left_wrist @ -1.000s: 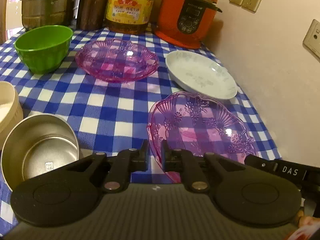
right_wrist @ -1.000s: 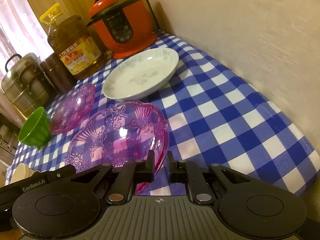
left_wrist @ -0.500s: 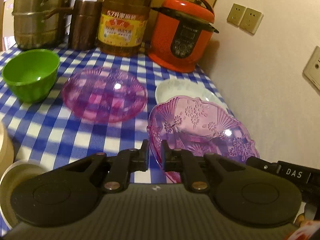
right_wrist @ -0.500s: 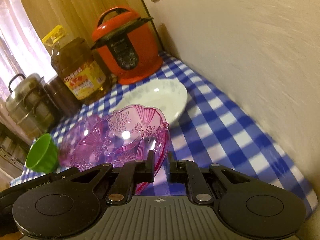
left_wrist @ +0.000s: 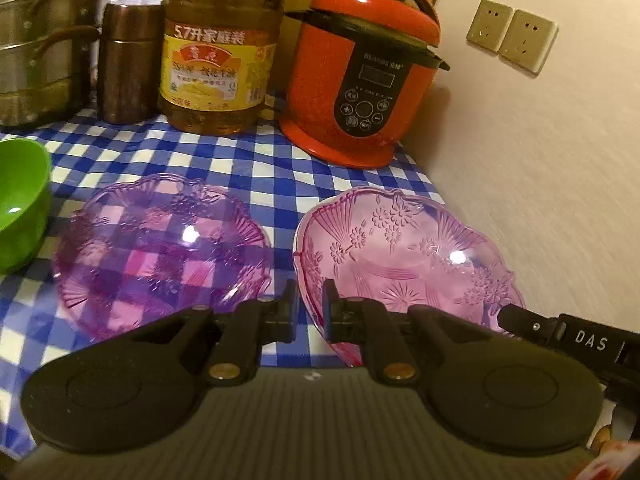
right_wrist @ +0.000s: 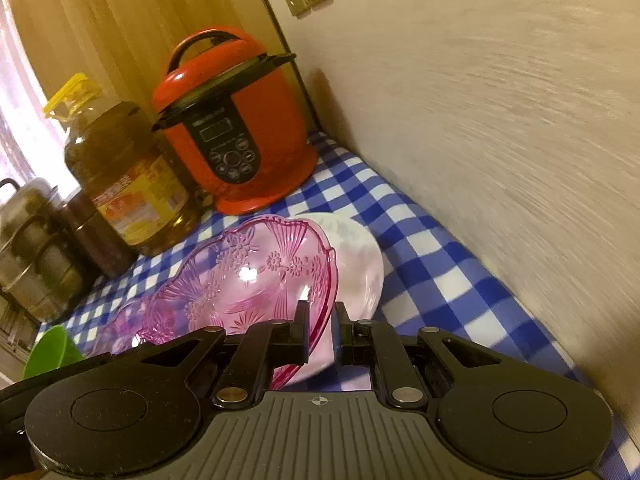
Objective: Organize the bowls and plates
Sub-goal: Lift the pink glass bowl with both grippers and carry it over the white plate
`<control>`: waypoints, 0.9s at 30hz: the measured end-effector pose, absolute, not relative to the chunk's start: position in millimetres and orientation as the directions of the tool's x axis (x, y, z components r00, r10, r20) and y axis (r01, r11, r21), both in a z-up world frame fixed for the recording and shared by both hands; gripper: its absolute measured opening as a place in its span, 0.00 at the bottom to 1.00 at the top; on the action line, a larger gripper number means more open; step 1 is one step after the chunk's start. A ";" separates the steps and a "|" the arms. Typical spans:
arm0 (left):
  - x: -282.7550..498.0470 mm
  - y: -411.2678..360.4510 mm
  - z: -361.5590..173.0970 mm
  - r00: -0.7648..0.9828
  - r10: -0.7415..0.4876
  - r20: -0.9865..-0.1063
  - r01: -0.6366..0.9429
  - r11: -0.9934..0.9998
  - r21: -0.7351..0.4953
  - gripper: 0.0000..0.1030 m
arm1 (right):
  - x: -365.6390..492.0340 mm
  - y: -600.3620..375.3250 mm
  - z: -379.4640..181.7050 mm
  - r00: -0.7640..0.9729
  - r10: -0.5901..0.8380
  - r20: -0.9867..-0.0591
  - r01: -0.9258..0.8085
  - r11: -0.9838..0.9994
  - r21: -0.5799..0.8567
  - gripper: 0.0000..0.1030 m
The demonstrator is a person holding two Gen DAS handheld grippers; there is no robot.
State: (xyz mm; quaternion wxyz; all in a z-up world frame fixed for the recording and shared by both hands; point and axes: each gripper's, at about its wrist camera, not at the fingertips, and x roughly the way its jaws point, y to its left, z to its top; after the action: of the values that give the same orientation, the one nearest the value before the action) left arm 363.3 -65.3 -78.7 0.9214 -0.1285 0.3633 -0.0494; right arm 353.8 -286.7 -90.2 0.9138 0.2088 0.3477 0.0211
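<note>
White plate (right_wrist: 356, 256), right view only

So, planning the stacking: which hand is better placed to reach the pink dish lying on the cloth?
Left, likely: the resting dish lies beside the left gripper; the right gripper is wallside of the held dish.

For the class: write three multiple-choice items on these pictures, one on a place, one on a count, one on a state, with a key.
1. The held pink dish hangs over:
A the white plate
B a green bowl
C a cooker

2. Pink dishes in the left wrist view:
A one
B two
C three

3. The right gripper is:
A open and empty
B shut on the held dish's rim
C out of view

Key: 1 A, white rim shows beneath it. 2 B, the other dish lies on the cloth. 3 B, the rim sits between its fingers.
</note>
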 end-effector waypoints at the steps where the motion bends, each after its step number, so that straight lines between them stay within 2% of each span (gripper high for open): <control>1: 368.3 -66.1 -81.0 0.729 -0.187 -0.658 -0.002 0.961 -0.276 0.10 | 358.2 -287.3 -92.7 0.757 0.180 -0.628 0.111 0.912 0.394 0.11; 27: 412.4 -92.4 -108.8 0.699 -0.151 -0.699 0.034 0.983 -0.178 0.11 | 404.3 -282.0 -124.0 0.736 0.087 -0.671 0.104 0.965 0.240 0.11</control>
State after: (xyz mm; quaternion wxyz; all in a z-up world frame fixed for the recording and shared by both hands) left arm 412.4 -92.4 -108.8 0.9185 -0.0756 0.3847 -0.0503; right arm 404.3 -282.0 -124.0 0.9224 0.1318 0.3630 -0.0048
